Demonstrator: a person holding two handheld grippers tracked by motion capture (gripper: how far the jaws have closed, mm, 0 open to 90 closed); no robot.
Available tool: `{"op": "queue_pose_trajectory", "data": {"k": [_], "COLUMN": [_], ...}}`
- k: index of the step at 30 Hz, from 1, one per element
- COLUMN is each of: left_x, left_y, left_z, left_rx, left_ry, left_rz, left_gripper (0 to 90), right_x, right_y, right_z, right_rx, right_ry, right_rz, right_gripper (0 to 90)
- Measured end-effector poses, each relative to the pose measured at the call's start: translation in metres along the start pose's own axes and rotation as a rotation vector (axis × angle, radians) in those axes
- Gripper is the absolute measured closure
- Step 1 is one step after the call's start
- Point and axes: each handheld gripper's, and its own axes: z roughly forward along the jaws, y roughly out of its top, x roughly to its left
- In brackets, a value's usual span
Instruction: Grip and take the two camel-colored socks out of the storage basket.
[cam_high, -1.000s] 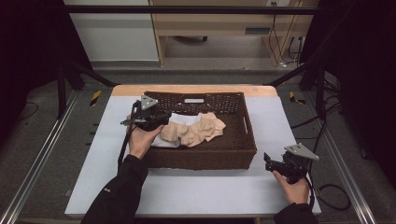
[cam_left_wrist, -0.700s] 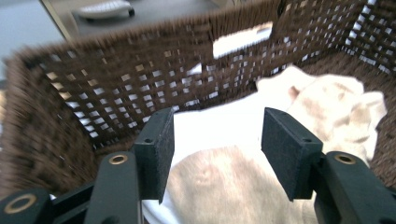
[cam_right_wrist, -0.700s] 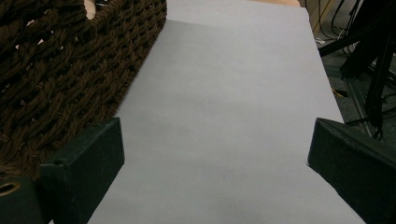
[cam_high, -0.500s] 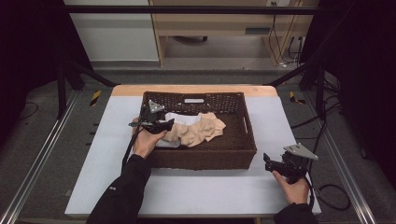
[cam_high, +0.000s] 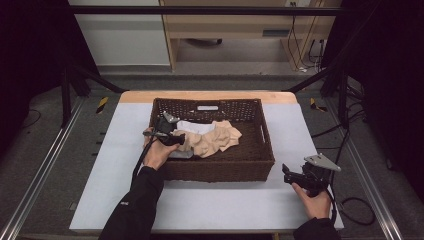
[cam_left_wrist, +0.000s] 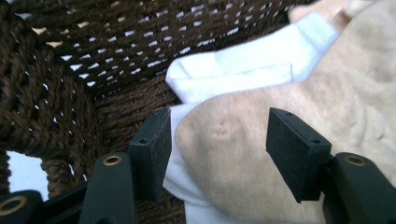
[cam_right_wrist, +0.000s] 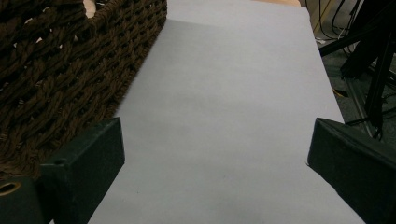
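**Reaching into basket: left jaws straddle beige cloth end, not yet closed**

Reaching into the woven basket (cam_high: 215, 165), the left gripper (cam_high: 175, 139) sits at the inner left side, jaws wide and empty. In the left gripper view the beige cloth (cam_left_wrist: 261, 168) bulges up between the two black pads, a rounded fold end directly ahead, gaps on both sides; whether either pad touches it I cannot tell. White sock (cam_left_wrist: 247, 70) lies just beyond and partly under the beige piece, its cuff pointing off to the upper right of that view; more white fabric peeks out below the beige fold by the left pad.

Key relation: beige cloth runs with its long axis left-to-right across the basket in the high view (cam_high: 212, 140), and the near end is the one inside the left jaws. Judgement: a straight close from here should pinch that end; the risk is catching the white layer underneath along with it.

Left hand (cam_high: 160, 155) is far nearer. Right gripper (cam_high: 292, 175) rests low on the worktop (cam_high: 220, 210) outside the basket's near right corner, jaws wide, nothing between them; its own view looks along bare worktop with the basket wall (cam_right_wrist: 70, 65) at the left.

Surface: pale grey-lavender sheet over a wooden top, flat, uncluttered. Room: dark frame posts, grey carpet floor, wooden cabinet (cam_high: 240, 25) at back, cables (cam_high: 350, 145) on the right.
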Motion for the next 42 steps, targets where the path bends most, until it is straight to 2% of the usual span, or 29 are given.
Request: {"op": "queue_pose_trajectory", "data": {"k": [4,10,13,16,17,19,23,24,29,32,35,38,42], "left_x": [-0.001,-0.002,-0.001,-0.001,-0.001,-0.001,-0.001,-0.001,0.0,-0.001,-0.002,-0.002,-0.001], "left_y": [-0.001,-0.003,-0.003,-0.004,-0.003,-0.003,-0.003,-0.003,-0.002,-0.001,0.0,-0.001,-0.003], "left_z": [0.004,0.011,0.013,0.013,0.013,0.012,0.01,0.009,0.001,-0.006,-0.014,-0.02,-0.028], "left_rx": [0.041,0.117,0.144,0.153,0.156,0.16,0.155,0.15,0.077,-0.004,-0.079,-0.147,-0.244], "left_ry": [0.004,-0.038,-0.056,-0.071,-0.077,-0.082,-0.098,-0.097,-0.088,-0.075,-0.07,-0.079,-0.119], "left_rz": [0.01,0.021,0.013,0.012,0.009,0.002,-0.003,-0.004,-0.013,0.0,-0.012,-0.019,-0.042], "left_gripper": [39.8,38.7,41.7,50.6,60.7,69.3,79.6,79.6,83.9,84.1,84.0,84.0,84.1], "right_x": [0.001,0.001,0.001,0.001,0.001,0.001,0.001,0.001,0.001,0.002,0.001,0.001,0.002], "right_y": [0.0,0.0,-0.001,0.0,-0.001,-0.001,-0.001,-0.001,-0.001,-0.001,-0.001,-0.001,-0.001], "right_z": [0.0,0.001,0.0,0.0,0.0,0.0,0.0,0.0,0.0,0.0,0.0,0.0,0.0], "right_rx": [0.0,0.004,0.005,0.004,0.005,0.006,0.006,0.006,0.007,0.008,0.009,0.01,0.011], "right_ry": [-0.002,0.002,0.005,0.003,0.003,0.005,0.005,0.005,0.004,0.004,0.002,0.0,0.001], "right_rz": [-0.003,-0.005,-0.005,-0.006,-0.006,-0.005,-0.004,-0.004,-0.006,-0.006,-0.007,-0.005,-0.008], "right_gripper": [4.2,4.3,4.4,4.4,4.4,4.5,4.7,4.7,4.7,4.7,4.7,4.7,4.6]}}
